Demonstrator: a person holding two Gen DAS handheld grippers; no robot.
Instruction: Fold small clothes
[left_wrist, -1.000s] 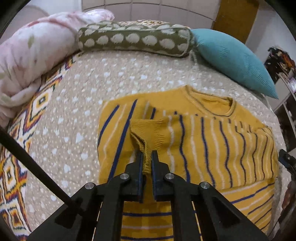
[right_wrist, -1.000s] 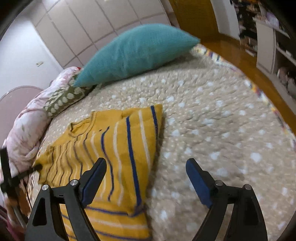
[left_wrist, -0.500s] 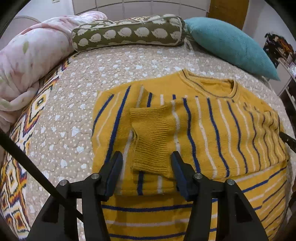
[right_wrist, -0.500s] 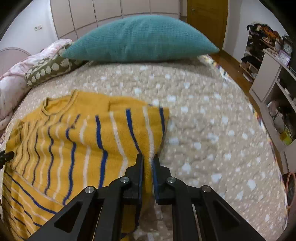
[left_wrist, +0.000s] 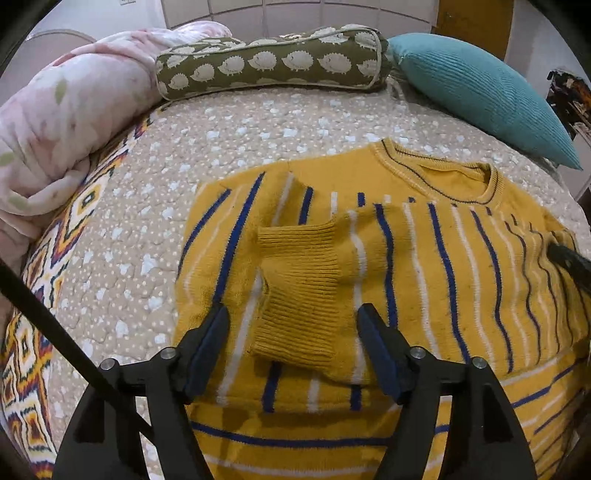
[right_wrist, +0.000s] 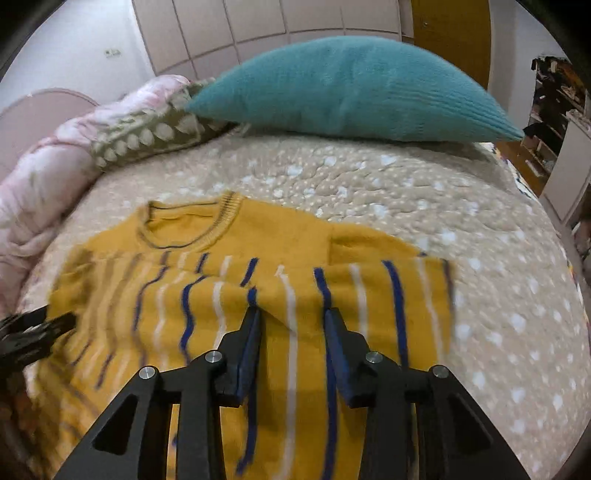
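A small yellow sweater (left_wrist: 424, 280) with blue and white stripes lies flat on the bed, collar toward the pillows. Its left sleeve is folded across the chest, and the ribbed cuff (left_wrist: 299, 295) lies free on top. My left gripper (left_wrist: 293, 332) is open, one finger on each side of the cuff, holding nothing. In the right wrist view the sweater (right_wrist: 177, 295) has its right sleeve folded over the chest too. My right gripper (right_wrist: 291, 325) hovers over that sleeve with the jaws partly open and a raised fold of knit between the fingers.
A beige quilted bedspread (left_wrist: 258, 125) covers the bed. A teal pillow (right_wrist: 354, 92), an olive hedgehog-print bolster (left_wrist: 273, 61) and a pink floral blanket (left_wrist: 62, 122) lie along the head and left side. Shelves (right_wrist: 554, 122) stand beyond the right edge.
My left gripper let go of the cuff, opened wide and drew back a little. My right gripper closed on the right sleeve edge, carried it over the chest, then opened partway.
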